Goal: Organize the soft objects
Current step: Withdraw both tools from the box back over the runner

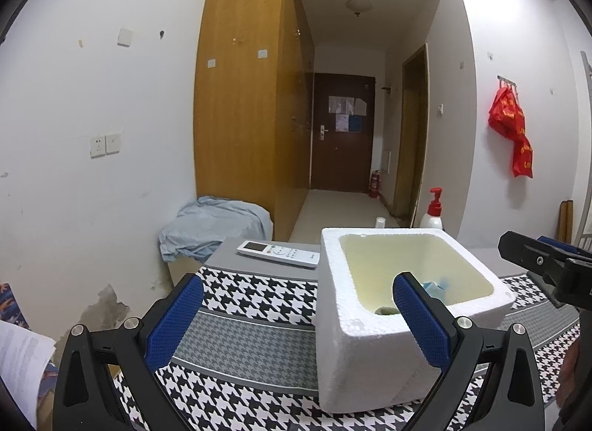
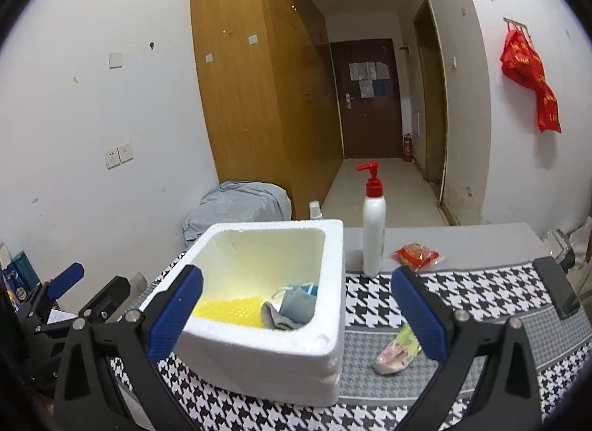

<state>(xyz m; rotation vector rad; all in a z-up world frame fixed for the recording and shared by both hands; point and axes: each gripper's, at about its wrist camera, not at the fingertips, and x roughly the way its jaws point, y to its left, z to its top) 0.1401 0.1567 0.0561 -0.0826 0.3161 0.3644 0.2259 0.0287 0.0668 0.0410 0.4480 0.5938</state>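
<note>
A white foam box (image 2: 281, 360) (image 1: 355, 368) stands on the houndstooth cloth (image 2: 462, 290). Inside it lie a yellow bumpy pad (image 2: 231, 310), a grey cloth (image 2: 275, 318) and a blue face mask (image 2: 298, 299). To the box's right on the cloth lies a small pastel packet (image 2: 396, 351); a red-wrapped item (image 2: 416, 255) sits further back. My right gripper (image 2: 296, 284) is open above the box's near side, holding nothing. My left gripper (image 1: 298, 292) is open left of the box, with its right finger over the box's near rim.
A white pump bottle with a red top (image 2: 373, 231) stands behind the box, with a small spray bottle (image 2: 314, 210) beside it. A white remote (image 1: 277, 253) lies at the table's far left. A phone (image 2: 558, 288) rests at the right. A wardrobe (image 1: 244, 97) stands behind.
</note>
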